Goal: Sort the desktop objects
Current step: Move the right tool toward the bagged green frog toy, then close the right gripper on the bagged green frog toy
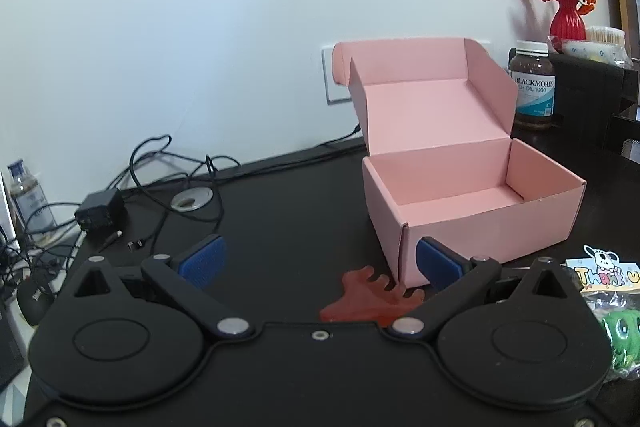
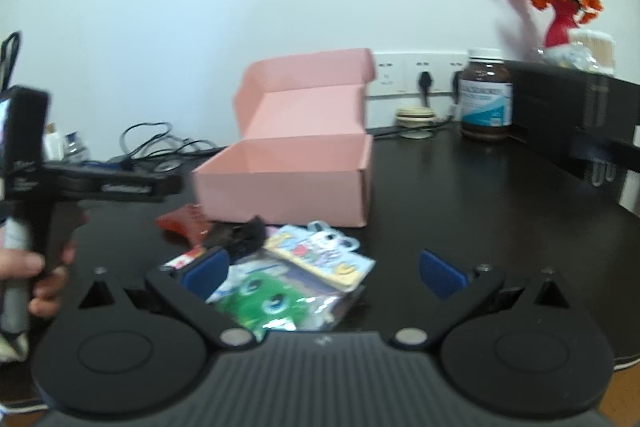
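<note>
Left claw [image 1: 320, 263] spread wide, nothing between the blue pads [image 1: 202, 261], hovering low over the dark counter [image 1: 288, 211]. Red hand-shaped scraper [image 1: 366, 297] lies flat on the counter between the fingers, closer to the right-side pad, partly hidden under that finger's arm; not touched by either pad as far as I can tell. Pink box [image 1: 472, 211], lid flipped up against the wall, sits just ahead and right of the left claw; its near corner is right beside the right-side pad. Inside looks empty. Brown supplement bottle [image 1: 532, 85] behind the box to the right, red vase of orange flowers [image 1: 566, 21] further back. Tangle of black cables [image 1: 160, 167] and a power adapter [image 1: 100, 213] ahead-left.

Right claw [image 2: 324, 273] also wide open, holding nothing. Right wrist view is blurred. Plastic packet with a green toy [image 2: 264, 301] and a cartoon "Thank U" card [image 2: 316, 251] lies on the counter between its fingers, nearer the left-side pad [image 2: 208, 273], overlapping it in view; contact cannot be told. Small black object [image 2: 244, 231] just ahead of the packet, too blurred to identify. Pink box beyond that, scraper at its left front corner. A hand [image 2: 36, 275] grips the left claw's handle far left of the right claw.
</note>
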`<state>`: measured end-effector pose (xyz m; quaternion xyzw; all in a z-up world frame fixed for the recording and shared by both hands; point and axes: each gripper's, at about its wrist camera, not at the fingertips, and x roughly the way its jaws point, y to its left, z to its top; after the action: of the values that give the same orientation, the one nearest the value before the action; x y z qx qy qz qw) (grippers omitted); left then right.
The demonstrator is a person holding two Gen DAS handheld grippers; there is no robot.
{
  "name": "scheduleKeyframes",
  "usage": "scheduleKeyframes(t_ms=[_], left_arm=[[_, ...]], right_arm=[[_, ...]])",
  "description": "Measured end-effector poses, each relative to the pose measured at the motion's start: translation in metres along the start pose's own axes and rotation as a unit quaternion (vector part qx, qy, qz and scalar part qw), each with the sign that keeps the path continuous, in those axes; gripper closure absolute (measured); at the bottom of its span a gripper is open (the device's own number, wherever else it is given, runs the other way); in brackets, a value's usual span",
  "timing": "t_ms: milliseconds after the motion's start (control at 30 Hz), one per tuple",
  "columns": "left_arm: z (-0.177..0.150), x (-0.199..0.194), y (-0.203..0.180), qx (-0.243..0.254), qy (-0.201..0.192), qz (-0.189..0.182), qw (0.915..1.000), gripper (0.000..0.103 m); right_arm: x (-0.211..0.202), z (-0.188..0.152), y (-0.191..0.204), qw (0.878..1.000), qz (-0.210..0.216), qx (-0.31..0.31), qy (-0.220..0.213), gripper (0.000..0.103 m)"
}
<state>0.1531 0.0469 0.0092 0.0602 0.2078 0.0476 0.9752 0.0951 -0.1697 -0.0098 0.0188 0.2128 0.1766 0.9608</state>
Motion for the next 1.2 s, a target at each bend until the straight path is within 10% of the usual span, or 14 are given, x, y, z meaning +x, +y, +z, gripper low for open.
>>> scheduleKeyframes(t_ms=[767, 1200], left_arm=[[0.0, 0.005, 0.004, -0.006, 0.0, 0.003, 1.0, 0.0], [0.0, 0.007, 0.003, -0.004, 0.006, 0.002, 1.0, 0.0]], right_arm=[[0.035, -0.012, 0.023, 0.998, -0.029, -0.012, 0.047, 0.003], [0.034, -0.015, 0.025, 0.998, -0.024, -0.026, 0.044, 0.031]])
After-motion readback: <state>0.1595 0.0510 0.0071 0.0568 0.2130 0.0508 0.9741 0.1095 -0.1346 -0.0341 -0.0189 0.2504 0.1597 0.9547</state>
